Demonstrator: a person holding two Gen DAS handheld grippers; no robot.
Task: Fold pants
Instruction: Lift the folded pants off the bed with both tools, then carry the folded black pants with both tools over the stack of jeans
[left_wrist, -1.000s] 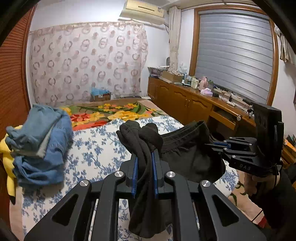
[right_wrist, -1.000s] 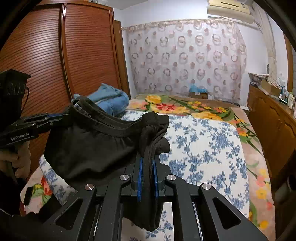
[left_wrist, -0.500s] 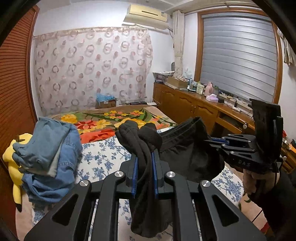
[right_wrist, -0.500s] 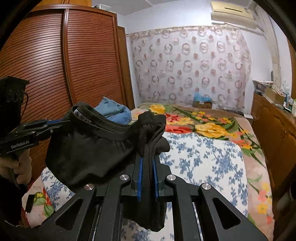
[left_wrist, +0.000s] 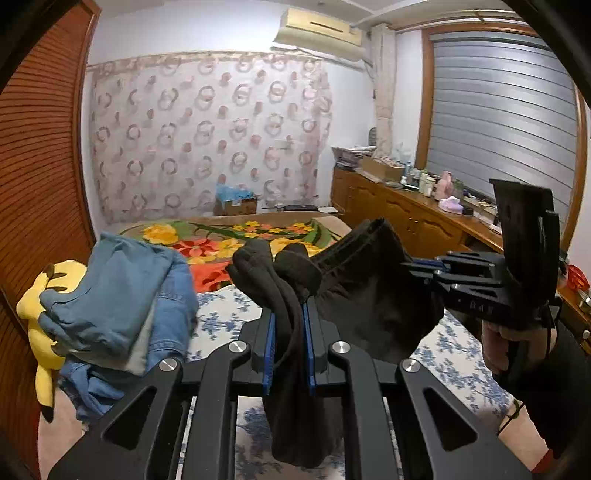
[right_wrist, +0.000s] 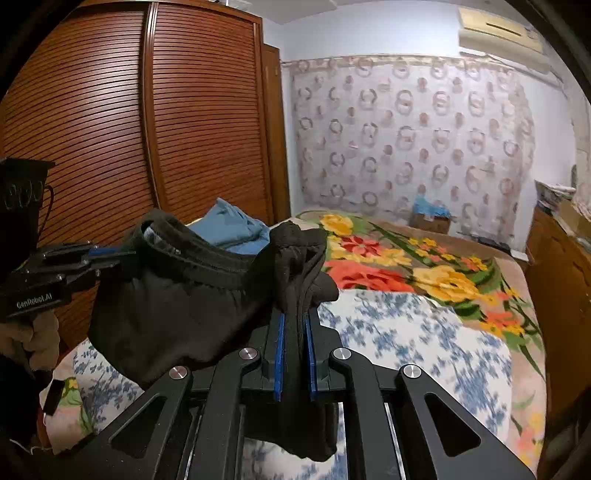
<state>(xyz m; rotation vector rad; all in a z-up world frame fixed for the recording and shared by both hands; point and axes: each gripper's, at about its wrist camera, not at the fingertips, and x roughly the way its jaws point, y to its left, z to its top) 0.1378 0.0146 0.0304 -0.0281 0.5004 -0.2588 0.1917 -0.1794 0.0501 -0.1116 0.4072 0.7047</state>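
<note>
Black pants (left_wrist: 373, 306) hang in the air above the bed, stretched by their waistband between my two grippers. My left gripper (left_wrist: 290, 317) is shut on a bunched end of the waistband. It also shows at the left of the right wrist view (right_wrist: 110, 254). My right gripper (right_wrist: 295, 325) is shut on the other end of the pants (right_wrist: 177, 302). It shows at the right of the left wrist view (left_wrist: 417, 264). The legs hang below, mostly hidden by the gripper bodies.
A bed with a blue-flowered sheet (right_wrist: 417, 343) and a bright floral blanket (right_wrist: 399, 258) lies below. A pile of blue jeans (left_wrist: 122, 295) and a yellow plush toy (left_wrist: 40, 302) sit on its left side. A wooden wardrobe (right_wrist: 147, 129) stands left, a cluttered sideboard (left_wrist: 413, 218) right.
Both grippers have risen with the pants, lifting them higher above the bed. Both grips have held.
</note>
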